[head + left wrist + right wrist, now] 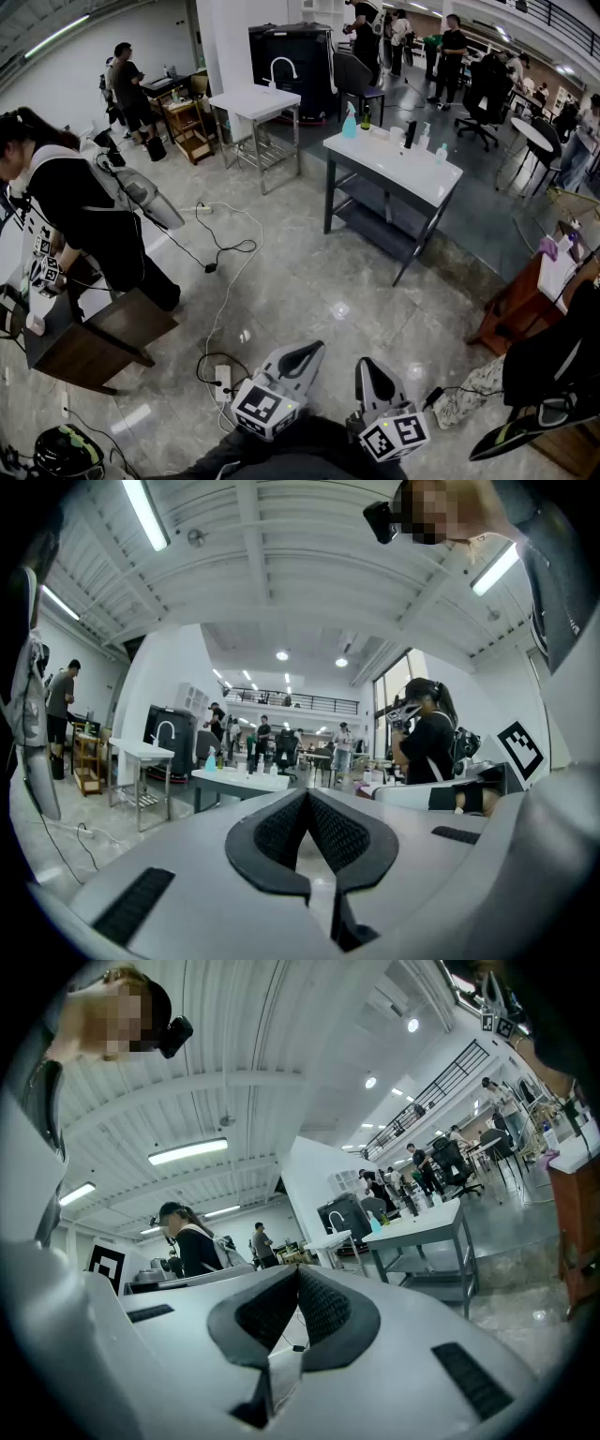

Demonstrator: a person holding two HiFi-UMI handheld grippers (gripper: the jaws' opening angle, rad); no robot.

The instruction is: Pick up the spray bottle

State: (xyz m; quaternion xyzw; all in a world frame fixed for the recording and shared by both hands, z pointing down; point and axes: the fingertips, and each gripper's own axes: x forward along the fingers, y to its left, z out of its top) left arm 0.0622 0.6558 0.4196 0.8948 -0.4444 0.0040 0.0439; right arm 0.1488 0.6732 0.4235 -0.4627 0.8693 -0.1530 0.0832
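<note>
The left gripper (307, 795) has its jaws clenched, the ribbed black pads meeting at the tips with nothing between them. The right gripper (298, 1272) is pressed together the same way and is also empty. In the head view both grippers sit low at 6 o'clock, the left gripper (306, 350) just beside the right gripper (367, 366), pointing level over the glossy floor. The spray bottle (350, 122), pale teal, stands upright well apart from them at 12 o'clock, on the 10 o'clock corner of a white-topped table (403, 173) with smaller bottles near it. A white sink stand (253, 101) stands at 11 o'clock. A power strip (223, 379) lies at 9 o'clock of the left gripper.
</note>
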